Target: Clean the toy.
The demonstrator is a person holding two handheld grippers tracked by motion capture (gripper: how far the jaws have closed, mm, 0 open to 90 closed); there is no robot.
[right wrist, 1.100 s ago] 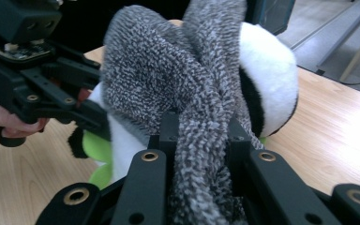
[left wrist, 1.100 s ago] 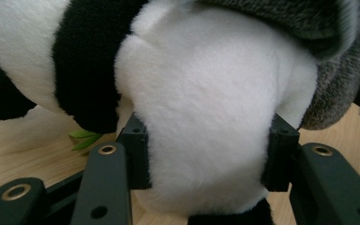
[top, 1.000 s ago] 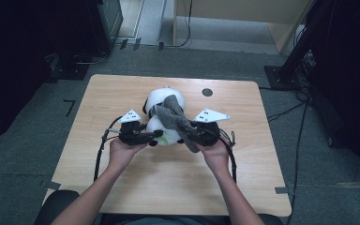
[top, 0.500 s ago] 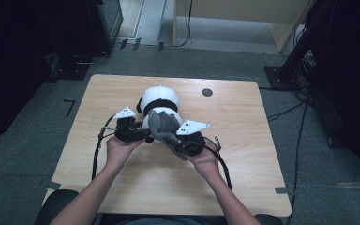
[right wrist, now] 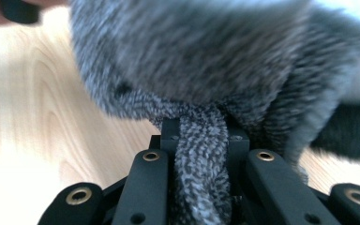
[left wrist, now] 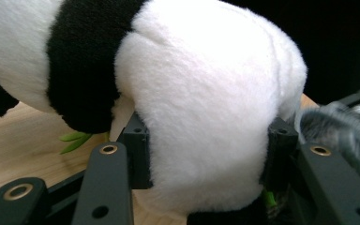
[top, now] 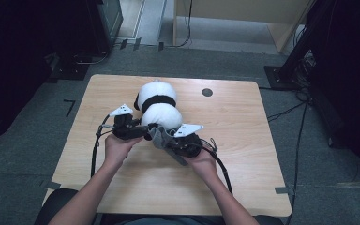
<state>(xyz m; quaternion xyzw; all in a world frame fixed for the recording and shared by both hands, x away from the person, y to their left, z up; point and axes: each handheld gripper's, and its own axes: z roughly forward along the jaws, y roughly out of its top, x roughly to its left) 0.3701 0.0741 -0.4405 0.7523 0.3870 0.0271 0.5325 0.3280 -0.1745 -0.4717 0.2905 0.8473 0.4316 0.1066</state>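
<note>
A plush panda (top: 157, 107) lies on a wooden table (top: 243, 140), a grey knitted cloth (top: 161, 137) draped at the end nearest the person. From above, the left gripper (top: 143, 134) meets the toy from the person's left and the right gripper (top: 168, 140) sits just beside it on the cloth, though jaw positions cannot be read at that height. The left gripper view supplies the detail: its jaws are spread wide around the panda's (left wrist: 201, 108) white body, one pad pressed into each flank, with the black band farther ahead to its left, green leaf tips (left wrist: 77, 138) poking out beneath and the grey cloth (left wrist: 342, 131) at its right edge. The right gripper view shows narrow jaws pinching a twisted strand of the cloth (right wrist: 201, 154), the bulk of the fabric bunched just ahead.
</note>
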